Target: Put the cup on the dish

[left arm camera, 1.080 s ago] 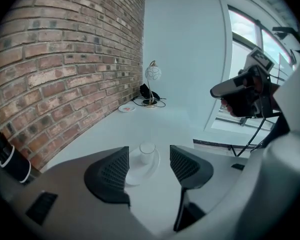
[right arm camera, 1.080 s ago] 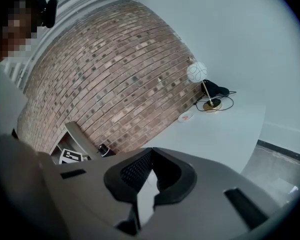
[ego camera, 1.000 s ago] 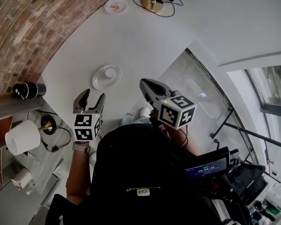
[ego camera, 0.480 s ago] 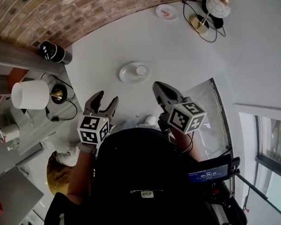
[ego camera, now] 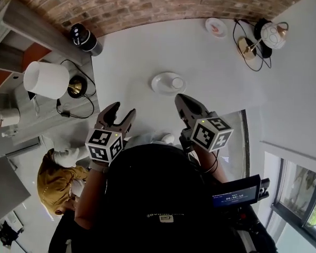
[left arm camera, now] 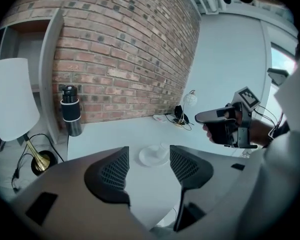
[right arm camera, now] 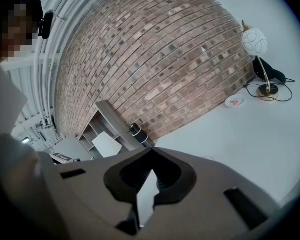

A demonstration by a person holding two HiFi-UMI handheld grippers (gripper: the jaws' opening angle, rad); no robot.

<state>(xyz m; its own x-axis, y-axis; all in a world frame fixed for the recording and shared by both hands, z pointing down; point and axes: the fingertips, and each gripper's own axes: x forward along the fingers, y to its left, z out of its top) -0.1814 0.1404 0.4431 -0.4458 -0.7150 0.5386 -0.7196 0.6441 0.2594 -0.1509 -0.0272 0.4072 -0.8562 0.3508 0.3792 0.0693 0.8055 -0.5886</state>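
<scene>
A white dish (ego camera: 162,84) lies on the white table, and a small white cup (ego camera: 177,82) stands on its right part. My left gripper (ego camera: 118,115) hovers short of the dish near the table's front edge, open, with nothing between its jaws. In the left gripper view the dish (left arm camera: 151,157) and the cup (left arm camera: 163,147) show through the gap of that gripper (left arm camera: 149,158). My right gripper (ego camera: 180,100) is shut and empty, just in front of the dish and apart from it. The right gripper (right arm camera: 151,153) points toward the brick wall.
A black flask (ego camera: 84,37) stands at the table's back left by the brick wall. A white-shaded lamp (ego camera: 46,79) sits on the left. A small saucer (ego camera: 216,27) and a globe lamp (ego camera: 271,36) with cables are at the back right. A person in yellow (ego camera: 55,181) is at lower left.
The head view has swung, so the table, dish and lamps sit further right in it. Both grippers hold about the same pose, the left open and the right shut.
</scene>
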